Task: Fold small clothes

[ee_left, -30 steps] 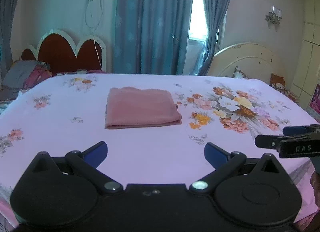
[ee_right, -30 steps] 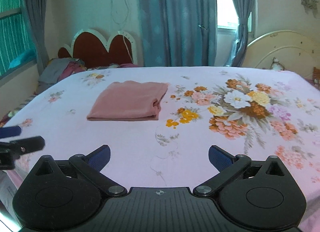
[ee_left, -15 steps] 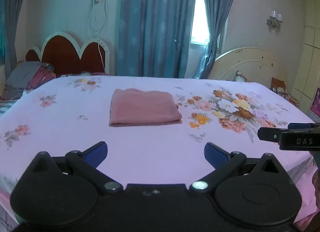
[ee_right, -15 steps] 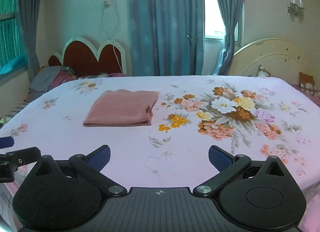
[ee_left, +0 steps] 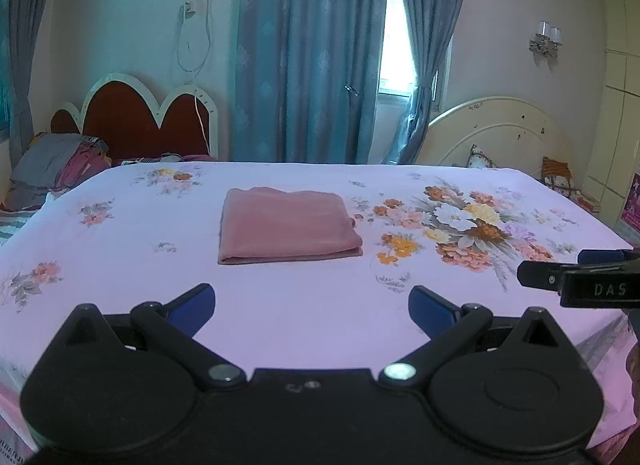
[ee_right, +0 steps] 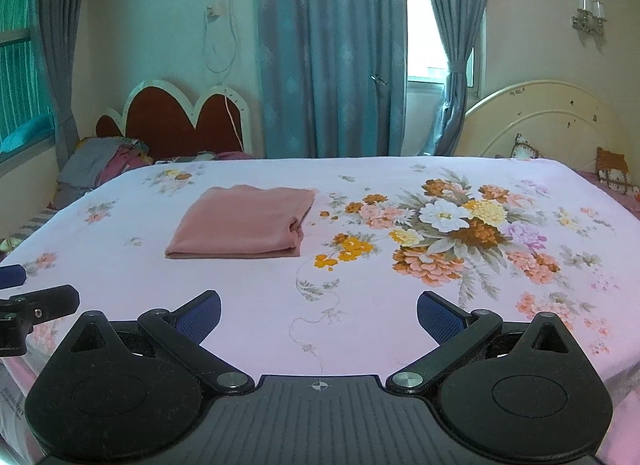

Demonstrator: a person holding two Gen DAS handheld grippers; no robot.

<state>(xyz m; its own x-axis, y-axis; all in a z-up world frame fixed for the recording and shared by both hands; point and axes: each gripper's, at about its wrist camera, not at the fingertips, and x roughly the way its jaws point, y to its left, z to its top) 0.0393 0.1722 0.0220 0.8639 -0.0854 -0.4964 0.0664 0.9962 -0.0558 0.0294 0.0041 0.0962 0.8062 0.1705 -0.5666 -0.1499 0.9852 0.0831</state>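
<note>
the folded cloth (ee_left: 286,227) is plain dusty pink. the bedsheet (ee_left: 304,305) is pale lilac-pink, printed with flower sprays in orange, white, yellow and peach (greyish leaves). the curtains (ee_left: 312,57) are blue-grey with a faint pattern. the heart-shaped headboard (ee_left: 148,121) is dark red edged in white. both grippers are black with blue finger pads (ee_right: 200,315).

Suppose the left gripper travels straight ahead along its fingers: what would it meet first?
Probably the folded pink cloth. The left gripper, open and empty, points across bare floral bedsheet towards it. If it is angled downward, it could touch the sheet first; depth is unclear.
</note>
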